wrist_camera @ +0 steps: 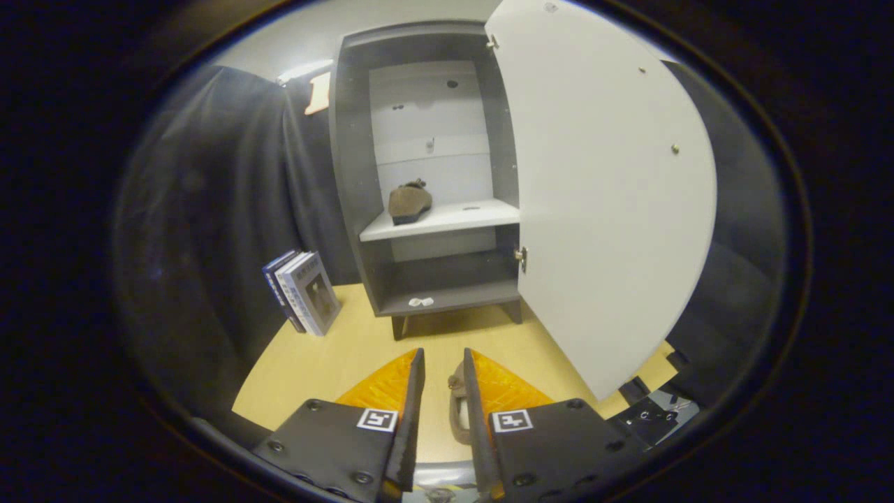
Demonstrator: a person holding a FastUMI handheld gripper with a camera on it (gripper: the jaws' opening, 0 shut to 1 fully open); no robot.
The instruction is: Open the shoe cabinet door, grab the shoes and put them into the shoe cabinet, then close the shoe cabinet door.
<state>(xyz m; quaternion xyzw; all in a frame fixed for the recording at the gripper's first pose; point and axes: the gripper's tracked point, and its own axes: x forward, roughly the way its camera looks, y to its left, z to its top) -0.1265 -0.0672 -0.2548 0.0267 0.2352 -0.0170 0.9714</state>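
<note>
Inside, a brown suede shoe [409,202] rests on the open cabinet's [356,140] shelf.

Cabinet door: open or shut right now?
Open. The cabinet door is swung wide, exposing a shoe on the shelf. The tool holds a second shoe.

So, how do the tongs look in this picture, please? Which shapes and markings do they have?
The tongs have two narrow fingers that taper forward. Each finger sits on a flat dark plate fixed with round screws. Each plate carries one small square black-and-white marker near the finger. No cable or sleeve is visible.
</note>
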